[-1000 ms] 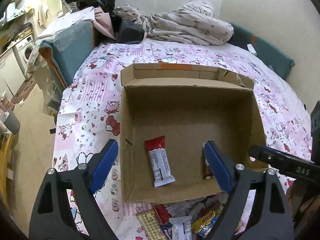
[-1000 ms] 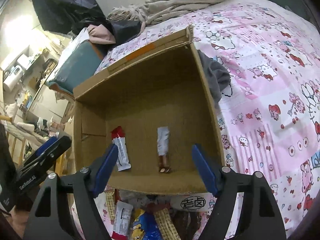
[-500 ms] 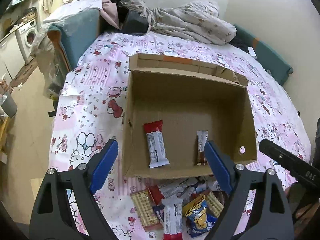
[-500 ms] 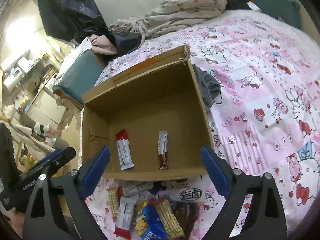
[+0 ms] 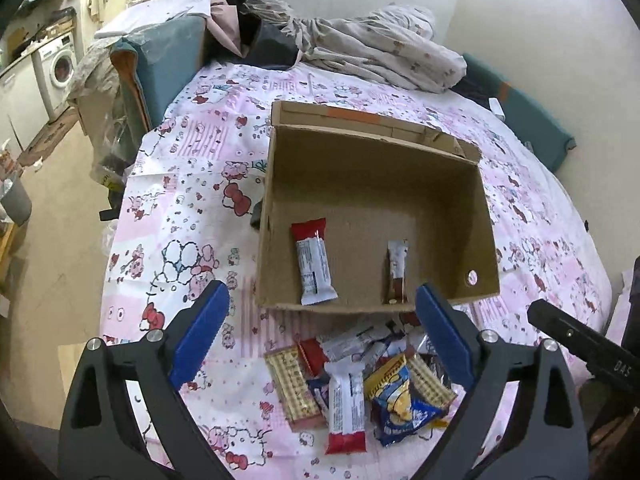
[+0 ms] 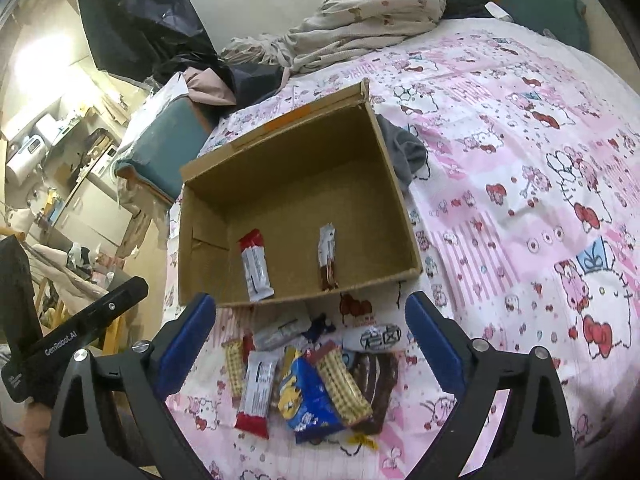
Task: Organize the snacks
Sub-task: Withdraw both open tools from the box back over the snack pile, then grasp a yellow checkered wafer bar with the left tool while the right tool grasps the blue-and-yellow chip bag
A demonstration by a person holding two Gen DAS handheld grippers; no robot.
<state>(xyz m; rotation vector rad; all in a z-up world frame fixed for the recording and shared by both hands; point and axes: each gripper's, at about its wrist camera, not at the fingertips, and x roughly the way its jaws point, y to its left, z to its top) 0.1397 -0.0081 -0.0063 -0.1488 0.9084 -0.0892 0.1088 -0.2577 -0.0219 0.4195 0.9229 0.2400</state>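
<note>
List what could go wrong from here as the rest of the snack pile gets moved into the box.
1. The snack pile is overlapped, so the open right tongs may pinch two packets at once, perhaps the waffle bar with the blue bag.
2. Both tongs hover over the same pile; the left tongs could collide with the right.
3. The cardboard box sits on soft bedding and may shift if nudged.

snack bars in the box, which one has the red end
The left bar, wider, white with a red end toward the back wall of the box. The right bar is slimmer, silver and brown.
</note>
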